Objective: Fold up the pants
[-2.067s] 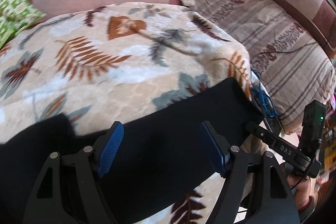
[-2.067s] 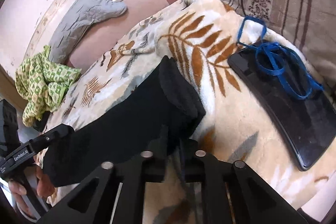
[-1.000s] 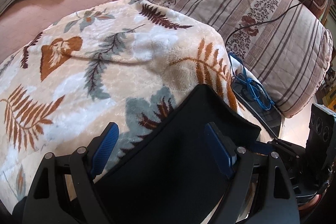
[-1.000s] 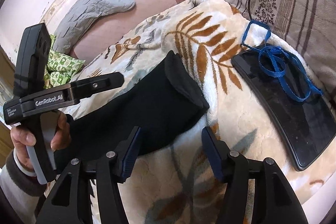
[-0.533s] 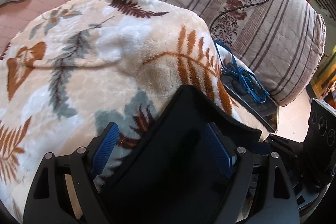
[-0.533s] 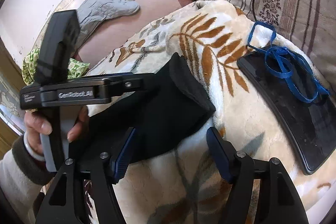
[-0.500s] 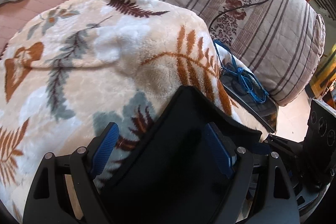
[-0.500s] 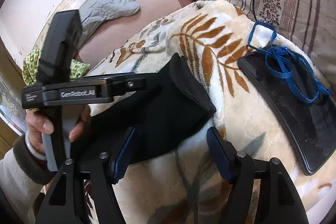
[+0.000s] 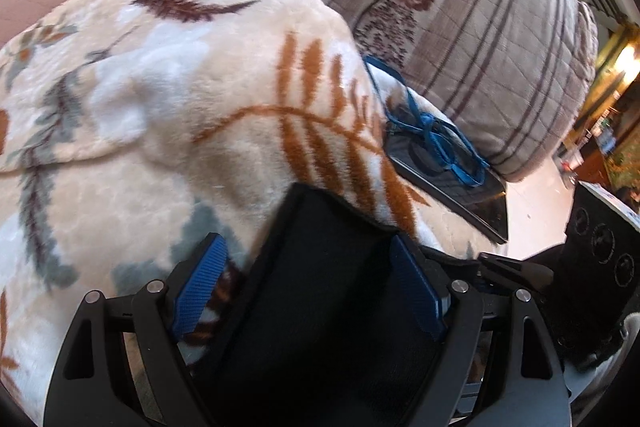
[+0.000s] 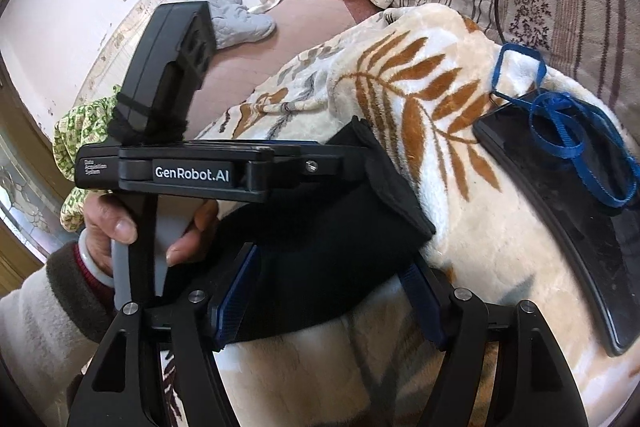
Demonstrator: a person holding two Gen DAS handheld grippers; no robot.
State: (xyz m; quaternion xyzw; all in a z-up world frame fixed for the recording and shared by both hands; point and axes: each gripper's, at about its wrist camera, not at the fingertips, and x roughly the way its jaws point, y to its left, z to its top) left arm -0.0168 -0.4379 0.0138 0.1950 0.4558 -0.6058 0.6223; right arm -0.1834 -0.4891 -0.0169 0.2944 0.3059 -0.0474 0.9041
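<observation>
**Both tongs spread over the folded black pants**

The black pants (image 10: 320,227) lie as a folded dark band on the leaf-patterned fleece blanket (image 9: 160,107), the folded end pointing toward a dark tablet (image 10: 560,207) with a blue cord (image 10: 568,139) looped on it, near the pants' end but apart from it. A striped quilt (image 9: 460,7) lies beyond.

The left tongs (image 9: 308,287) stand spread wide above the cloth: the right pad looks to be at the pants' edge, the left pad over bare blanket, nothing pinched. The right tongs (image 10: 328,299) are also spread, their jaws having just been opening; the black cloth lies between the pads, but neither visibly presses it. The person's left hand (image 10: 132,223) grips its tool's handle just above the pants.

The step looks like a regrip for the next fold. To do it well, each pair of tongs should straddle only the pants' edge, taking all layers at once and none of the fleece pile beneath. Grips should sit well apart along the same edge, so the fold comes over square, away from the cord.
</observation>
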